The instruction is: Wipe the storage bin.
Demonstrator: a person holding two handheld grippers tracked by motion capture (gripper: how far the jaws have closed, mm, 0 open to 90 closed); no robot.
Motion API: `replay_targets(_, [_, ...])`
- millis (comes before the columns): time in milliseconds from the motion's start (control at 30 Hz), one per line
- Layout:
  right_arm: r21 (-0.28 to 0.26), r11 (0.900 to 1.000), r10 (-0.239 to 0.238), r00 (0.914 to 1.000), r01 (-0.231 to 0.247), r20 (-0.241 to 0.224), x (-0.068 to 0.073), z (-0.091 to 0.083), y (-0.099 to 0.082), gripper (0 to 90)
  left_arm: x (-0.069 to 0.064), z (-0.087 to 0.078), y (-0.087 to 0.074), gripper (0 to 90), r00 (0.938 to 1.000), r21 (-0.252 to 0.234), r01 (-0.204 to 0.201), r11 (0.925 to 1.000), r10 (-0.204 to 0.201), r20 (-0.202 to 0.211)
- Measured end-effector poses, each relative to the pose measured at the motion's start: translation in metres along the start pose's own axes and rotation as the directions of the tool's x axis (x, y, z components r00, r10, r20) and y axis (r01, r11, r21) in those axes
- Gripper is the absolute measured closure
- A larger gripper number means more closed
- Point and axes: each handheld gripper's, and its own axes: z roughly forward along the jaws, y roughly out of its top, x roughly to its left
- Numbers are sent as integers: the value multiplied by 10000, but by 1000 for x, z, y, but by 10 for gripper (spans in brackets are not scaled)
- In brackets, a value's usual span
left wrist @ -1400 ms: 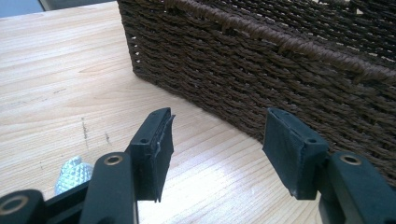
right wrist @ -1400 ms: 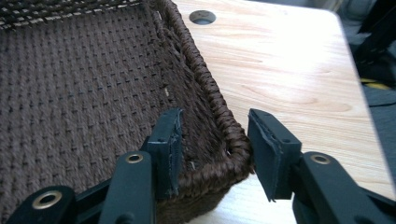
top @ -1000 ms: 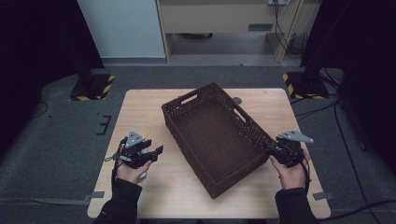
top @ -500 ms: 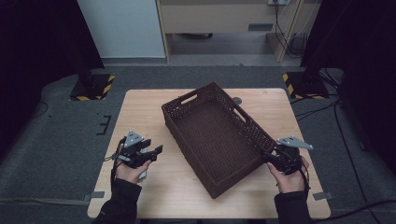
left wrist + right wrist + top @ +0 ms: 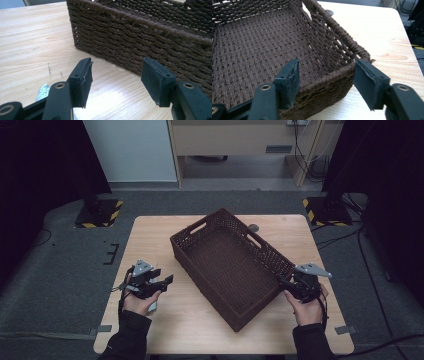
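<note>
The brown woven basket [image 5: 232, 265] sat askew in the middle of the surface [image 5: 160, 232], empty. The right claw [image 5: 325, 82] had just been opening and straddled the basket's near corner rim, pads not pressing, while the left claw [image 5: 116, 82] stood wide beside its wall. Releasing cleanly probably meant backing straight off without snagging the weave.

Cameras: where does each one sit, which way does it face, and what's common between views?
High view: fixed above the person's side, looking forward and down on the table; both forearms enter from the bottom, with the left gripper and right gripper.
Left gripper view: rides the left gripper, looking between its open jaws at the basket's outer wall.
Right gripper view: rides the right gripper, facing into the basket; its jaws, which have just been opening, straddle a rim corner.
Shared: all show the brown woven basket and the wooden table.
</note>
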Motion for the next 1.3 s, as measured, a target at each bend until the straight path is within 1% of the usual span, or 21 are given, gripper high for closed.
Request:
replay_targets(67, [-23,10000,-75,9999,75,147,2,1,0,378,1,0,0,405,10000,-19,36,10000,-36,-15])
replay_targets(100, [-1,10000,-87,9998,87,204,2,2,1,399,2,-1,0,405,10000,-26,49,10000,-49,-33])
replay_targets(133, [-35,10000,-89,9996,90,273,1,3,1,402,2,0,1,405,10000,-40,76,10000,-77,-38])
replay_targets(233, [-157,9998,-87,9995,92,288,-5,9,3,412,4,1,1,404,9999,-17,98,10000,-98,-55])
replay_targets(300, [-196,9996,-197,9992,203,345,-8,13,5,417,6,2,2,405,9999,2,99,10000,-99,-70])
replay_targets(367, [-221,9996,-194,9994,200,280,-9,14,6,402,8,2,3,404,9999,-23,112,9999,-112,-110])
replay_targets(433, [-294,9995,-109,9999,111,66,-8,10,7,366,10,2,4,402,9997,-67,157,9999,-158,-171])
replay_targets(500, [-237,9997,-97,9998,93,-164,-5,7,7,342,12,2,4,401,9995,-70,217,9997,-219,-218])
replay_targets(567, [-143,9999,-85,9996,81,-269,0,8,5,322,15,2,6,398,9994,-89,198,9998,-201,-272])
replay_targets(600, [-79,9998,-183,9996,181,-212,2,9,4,308,15,1,7,395,9993,-138,232,9996,-236,-295])
replay_targets(667, [-74,9992,-384,9993,384,19,3,11,4,318,18,0,10,394,9990,-268,219,9994,-229,-379])
replay_targets(733, [-23,9990,-440,9989,441,186,2,13,4,337,21,1,13,394,9986,-290,225,9993,-238,-466])
replay_targets(767, [-48,9992,-400,9990,401,206,0,15,4,330,23,1,15,394,9984,-310,240,9992,-256,-498])
replay_targets(800, [-56,9997,-229,9996,230,185,-2,17,4,331,24,2,17,394,9983,-353,282,9990,-299,-498])
replay_targets(867, [-20,9999,-101,9999,101,18,-4,15,5,338,26,4,20,394,9983,-321,267,9991,-283,-509])
replay_targets(967, [-145,9998,-132,9999,130,-100,-1,8,6,338,27,7,22,396,9986,-195,147,9997,-157,-508])
replay_targets(1067, [-2,9998,-179,9993,179,-329,4,6,5,338,28,9,24,396,9982,-124,23,9999,-31,-593])
replay_targets(1133, [176,9993,-323,9994,325,-151,7,9,4,330,30,9,25,393,9980,-145,7,9999,-16,-626])
replay_targets(1167, [158,9989,-445,9990,446,-69,7,10,3,337,30,9,26,390,9980,-192,10,9998,-22,-631])
replay_targets(1233, [193,9988,-438,9990,439,-56,6,11,4,344,32,7,29,383,9978,-291,61,9996,-80,-658])
replay_targets(1300, [290,9988,-381,9992,383,-90,4,12,5,351,33,7,32,382,9976,-378,-48,9993,22,-691])
